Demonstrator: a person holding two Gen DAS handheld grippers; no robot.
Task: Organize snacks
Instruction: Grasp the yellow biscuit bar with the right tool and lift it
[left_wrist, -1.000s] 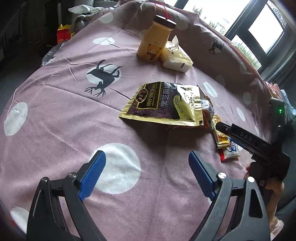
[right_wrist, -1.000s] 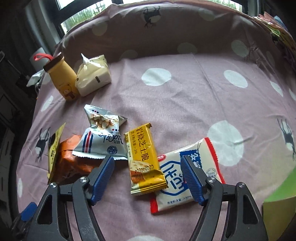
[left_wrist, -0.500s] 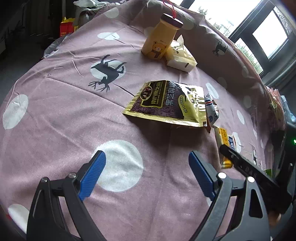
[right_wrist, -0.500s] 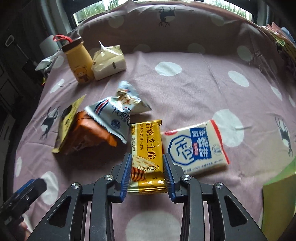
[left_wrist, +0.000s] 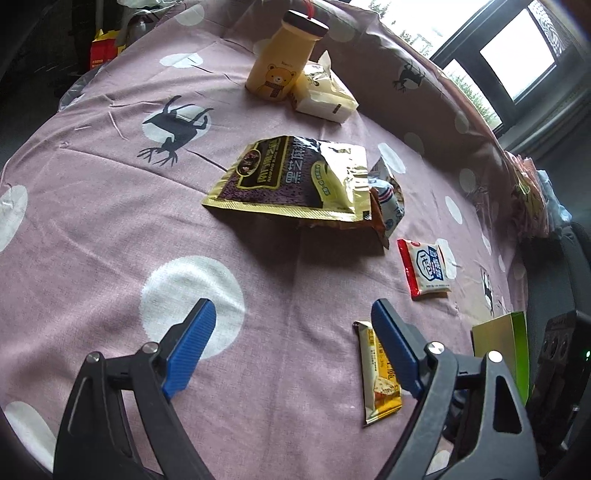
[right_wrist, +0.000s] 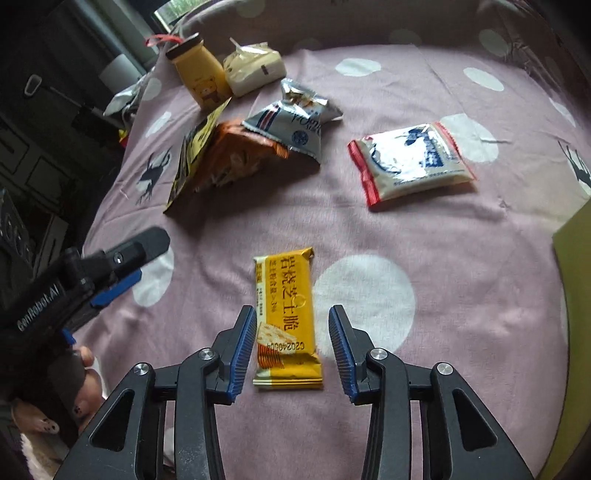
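1. Two tongs in play; left gripper (left_wrist: 288, 343) hangs wide open over bare tablecloth (left_wrist: 110, 229), nothing between its pads, which have just narrowed a little.
2. Left to right in the right wrist view: yellow bottle (right_wrist: 199, 74) and pale wrapped pack (right_wrist: 255, 68) at the far edge, then a pile of the gold pouch (right_wrist: 194, 155), orange bag (right_wrist: 236, 155) and silver-blue bag (right_wrist: 295, 122) leaning on each other, then the red-and-white cracker pack (right_wrist: 410, 162) lying alone, and a green box (right_wrist: 574, 266) cut off at the right edge.
3. What changed: half a second ago the right gripper (right_wrist: 291, 347) pinched the yellow cracker bar (right_wrist: 286, 317) beside the pile and the red-and-white pack; now the bar lies well apart from both, on open cloth, near side.
4. Right jaws have just been opening: pads stand off either side of the bar's lower half, small gaps showing, so it reads as released (bar flat on the cloth, not lifted).
5. Meaning for the task: one snack looks pulled out and set in its own spot; the pile is not yet sorted.
6. Hard to tell: how the orange bag lies under the pouch, and what the green box holds. The red-and-white pack's print is blurred by glare. A hand (right_wrist: 70, 384) on the left tool shows only partly at lower left.
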